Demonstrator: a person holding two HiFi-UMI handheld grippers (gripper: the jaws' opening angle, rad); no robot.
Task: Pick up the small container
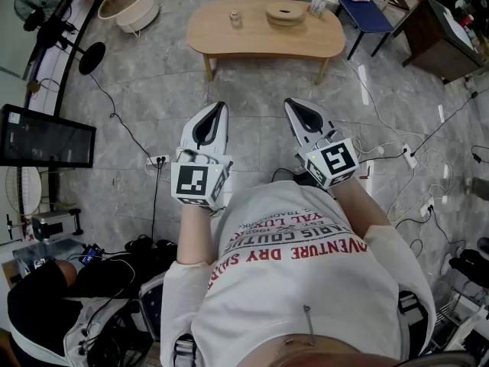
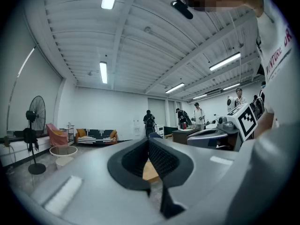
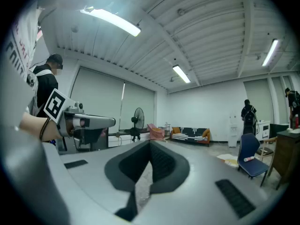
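The person wears a white short-sleeved T-shirt [image 1: 306,297] with red lettering across it.

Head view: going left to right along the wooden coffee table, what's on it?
small container → round wooden dish → small pale box

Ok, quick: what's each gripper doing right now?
Left gripper: closed, holding nothing.
Right gripper: closed, holding nothing.
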